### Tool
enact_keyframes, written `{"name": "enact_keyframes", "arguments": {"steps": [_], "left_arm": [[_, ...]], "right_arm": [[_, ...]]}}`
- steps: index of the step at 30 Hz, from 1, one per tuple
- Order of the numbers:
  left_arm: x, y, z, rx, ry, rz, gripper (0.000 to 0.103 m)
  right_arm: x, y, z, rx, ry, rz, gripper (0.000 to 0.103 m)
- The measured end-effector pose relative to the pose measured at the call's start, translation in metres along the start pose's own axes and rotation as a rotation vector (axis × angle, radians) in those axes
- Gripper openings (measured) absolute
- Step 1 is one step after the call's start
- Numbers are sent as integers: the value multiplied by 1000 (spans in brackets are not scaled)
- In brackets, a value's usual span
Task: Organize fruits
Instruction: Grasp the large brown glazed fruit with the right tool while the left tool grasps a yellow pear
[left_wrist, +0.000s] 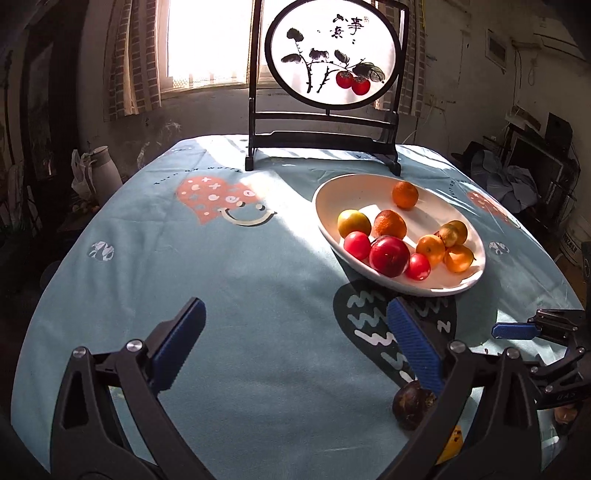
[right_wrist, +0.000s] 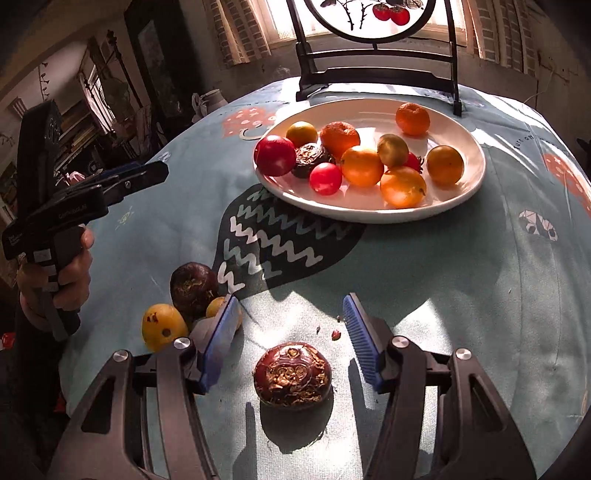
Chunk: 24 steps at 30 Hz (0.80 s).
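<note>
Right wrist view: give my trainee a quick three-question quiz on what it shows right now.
1. True or false: the right gripper is shut on the dark fruit between its fingers.
2. Multiple choice: where does the yellow fruit lie? A) on the plate B) on the cloth beside another dark fruit C) in the left gripper
3. Fill in: the plate stands in front of a framed ____ showing red fruit.

Key
1. False: the jaws stand open and clear of the fruit.
2. B
3. Painting
</note>
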<state>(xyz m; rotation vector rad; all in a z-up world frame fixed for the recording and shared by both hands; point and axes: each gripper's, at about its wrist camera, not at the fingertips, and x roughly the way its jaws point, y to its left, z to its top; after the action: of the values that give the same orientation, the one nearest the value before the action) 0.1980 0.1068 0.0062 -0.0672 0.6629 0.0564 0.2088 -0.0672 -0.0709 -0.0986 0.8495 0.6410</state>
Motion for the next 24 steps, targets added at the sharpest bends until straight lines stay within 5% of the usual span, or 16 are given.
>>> {"name": "enact_keyframes", "arguments": {"steps": [11,24], "left_arm": [[-5,8,-5,-25,3,-12,100],[-2,-6,-11,63,10,33,100]], "right_arm": [[4,16,-22,-99,81,-74,60],[7,22,-26,-145,89,-130,60]]}}
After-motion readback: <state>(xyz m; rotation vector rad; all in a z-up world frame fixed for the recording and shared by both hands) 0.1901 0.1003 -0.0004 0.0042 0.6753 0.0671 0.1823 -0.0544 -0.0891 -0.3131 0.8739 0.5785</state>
